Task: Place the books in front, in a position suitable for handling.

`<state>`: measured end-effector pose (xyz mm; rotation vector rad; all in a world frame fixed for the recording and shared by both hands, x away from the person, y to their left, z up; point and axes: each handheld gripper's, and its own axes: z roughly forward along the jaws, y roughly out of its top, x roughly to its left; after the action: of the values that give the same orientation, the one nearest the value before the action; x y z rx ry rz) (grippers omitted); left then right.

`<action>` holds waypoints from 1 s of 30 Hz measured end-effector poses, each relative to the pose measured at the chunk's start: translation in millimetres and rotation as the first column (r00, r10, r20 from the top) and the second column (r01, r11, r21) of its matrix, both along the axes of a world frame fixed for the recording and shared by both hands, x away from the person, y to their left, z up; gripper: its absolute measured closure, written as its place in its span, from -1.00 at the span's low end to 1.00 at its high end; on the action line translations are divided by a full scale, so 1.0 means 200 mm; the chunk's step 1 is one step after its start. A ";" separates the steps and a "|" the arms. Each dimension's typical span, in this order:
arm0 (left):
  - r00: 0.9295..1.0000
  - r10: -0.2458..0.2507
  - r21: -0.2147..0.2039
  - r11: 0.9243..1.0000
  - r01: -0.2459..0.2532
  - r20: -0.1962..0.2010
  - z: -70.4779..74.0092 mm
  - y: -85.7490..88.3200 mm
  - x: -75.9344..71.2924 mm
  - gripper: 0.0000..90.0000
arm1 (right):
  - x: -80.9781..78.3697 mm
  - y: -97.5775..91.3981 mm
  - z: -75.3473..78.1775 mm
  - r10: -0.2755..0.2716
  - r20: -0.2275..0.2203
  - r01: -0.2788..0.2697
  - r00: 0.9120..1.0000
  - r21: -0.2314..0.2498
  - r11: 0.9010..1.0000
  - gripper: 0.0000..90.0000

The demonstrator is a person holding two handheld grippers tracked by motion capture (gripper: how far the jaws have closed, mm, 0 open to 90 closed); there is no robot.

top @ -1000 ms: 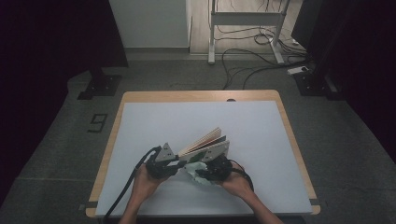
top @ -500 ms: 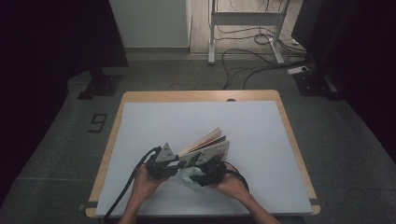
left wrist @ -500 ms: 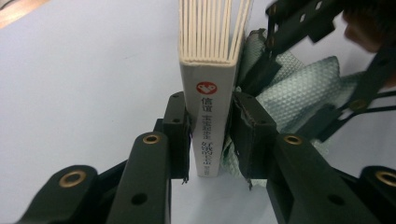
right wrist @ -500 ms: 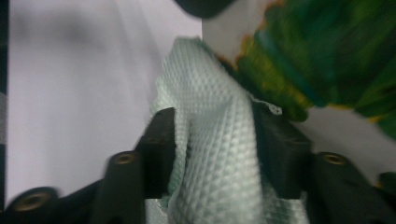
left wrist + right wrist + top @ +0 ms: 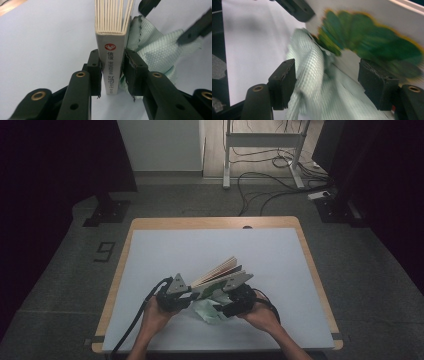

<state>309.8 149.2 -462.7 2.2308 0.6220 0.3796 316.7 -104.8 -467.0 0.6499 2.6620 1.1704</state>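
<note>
High view: both hands met at the table's [image 5: 150, 250] near edge, the book [image 5: 220, 272] tilted up between the left gripper [image 5: 186, 295] and right gripper [image 5: 227, 302].

Left gripper view: jaws clamped the book's spine, a green cloth [image 5: 160, 50] just beside it.

Right gripper view: jaws had just been opening, standing apart around the cloth, not pressing it.

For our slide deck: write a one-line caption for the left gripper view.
Left gripper clamps a book by its spine, a pale green cloth bunched beside it.

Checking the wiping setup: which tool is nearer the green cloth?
Right. The right tool stands open around the green cloth; the left tool is shut on the book, cloth beside it.
</note>
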 end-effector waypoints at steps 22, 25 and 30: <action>1.000 -0.005 -0.001 1.000 0.005 0.000 0.00 0.00 0.00 0.51 | 0.21 -0.35 0.00 -0.215 0.040 0.214 0.976 0.036 0.976 -0.66; 1.000 -0.006 0.000 1.000 0.006 0.001 0.00 0.00 0.00 0.51 | 0.25 -0.34 -0.02 -0.204 0.037 0.202 0.978 0.052 0.978 -0.70; 1.000 -0.006 0.005 1.000 0.006 0.002 0.00 0.00 0.00 0.51 | 0.30 -0.29 -0.04 -0.180 0.043 0.178 0.983 0.057 0.982 -0.71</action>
<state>310.4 149.4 -462.4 2.2362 0.6139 0.3811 376.7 -162.4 -475.4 0.8396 2.4808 1.1939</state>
